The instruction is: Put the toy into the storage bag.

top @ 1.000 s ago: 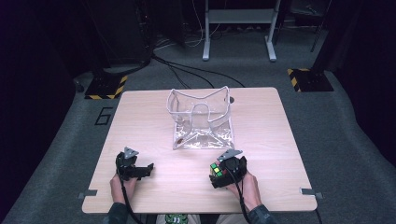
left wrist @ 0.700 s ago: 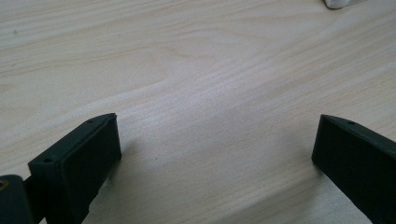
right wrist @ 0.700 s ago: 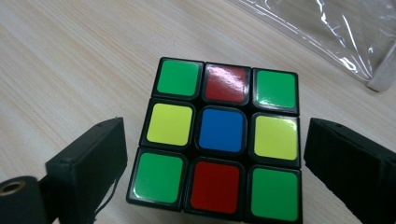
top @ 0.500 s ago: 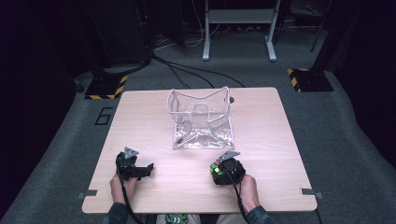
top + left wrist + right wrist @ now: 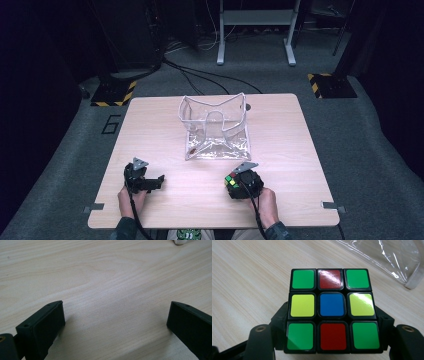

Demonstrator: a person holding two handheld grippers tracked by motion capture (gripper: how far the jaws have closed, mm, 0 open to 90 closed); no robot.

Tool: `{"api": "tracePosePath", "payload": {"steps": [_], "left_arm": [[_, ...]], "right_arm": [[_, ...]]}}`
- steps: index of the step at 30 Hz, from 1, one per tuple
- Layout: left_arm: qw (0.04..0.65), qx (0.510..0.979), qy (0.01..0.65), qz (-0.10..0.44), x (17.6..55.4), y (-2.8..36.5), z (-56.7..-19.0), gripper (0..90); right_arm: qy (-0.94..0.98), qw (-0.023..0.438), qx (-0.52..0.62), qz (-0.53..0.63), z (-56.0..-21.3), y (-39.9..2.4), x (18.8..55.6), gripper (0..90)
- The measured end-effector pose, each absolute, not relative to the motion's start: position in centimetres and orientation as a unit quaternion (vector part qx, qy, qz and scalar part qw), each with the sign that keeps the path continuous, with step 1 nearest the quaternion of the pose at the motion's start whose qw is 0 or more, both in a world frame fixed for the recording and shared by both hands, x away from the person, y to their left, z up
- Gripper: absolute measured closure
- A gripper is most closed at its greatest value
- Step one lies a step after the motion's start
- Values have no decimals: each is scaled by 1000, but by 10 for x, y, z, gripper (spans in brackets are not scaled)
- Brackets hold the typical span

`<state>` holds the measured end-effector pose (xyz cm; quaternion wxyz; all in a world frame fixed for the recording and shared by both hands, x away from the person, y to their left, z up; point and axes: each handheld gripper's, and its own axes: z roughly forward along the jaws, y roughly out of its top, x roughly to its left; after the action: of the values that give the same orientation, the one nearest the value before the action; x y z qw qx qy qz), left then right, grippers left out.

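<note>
Both hands rest low: right hand-held gripper [image 5: 332, 340] clamps cube [image 5: 332, 310], left hand-held gripper [image 5: 113, 320] gapes.

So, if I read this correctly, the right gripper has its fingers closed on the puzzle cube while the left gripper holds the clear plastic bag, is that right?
Not quite: the left gripper holds nothing. The left gripper view shows its fingers wide apart over bare table. The clear plastic bag lies farther up the table. The right gripper does grip the puzzle cube.

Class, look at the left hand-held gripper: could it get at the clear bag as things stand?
Probably yes. The left hand-held gripper is open and empty, and only bare table lies between it and the bag.
</note>
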<state>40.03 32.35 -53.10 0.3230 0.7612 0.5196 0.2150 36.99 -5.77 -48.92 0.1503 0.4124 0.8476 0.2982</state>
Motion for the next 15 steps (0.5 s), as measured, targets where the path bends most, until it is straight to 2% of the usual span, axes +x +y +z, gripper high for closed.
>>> {"api": "tracePosePath", "payload": {"steps": [15], "left_arm": [[323, 761, 519, 215, 400, 324, -531, 15]], "right_arm": [[844, 164, 407, 309, -472, -67, 370, 333]]}}
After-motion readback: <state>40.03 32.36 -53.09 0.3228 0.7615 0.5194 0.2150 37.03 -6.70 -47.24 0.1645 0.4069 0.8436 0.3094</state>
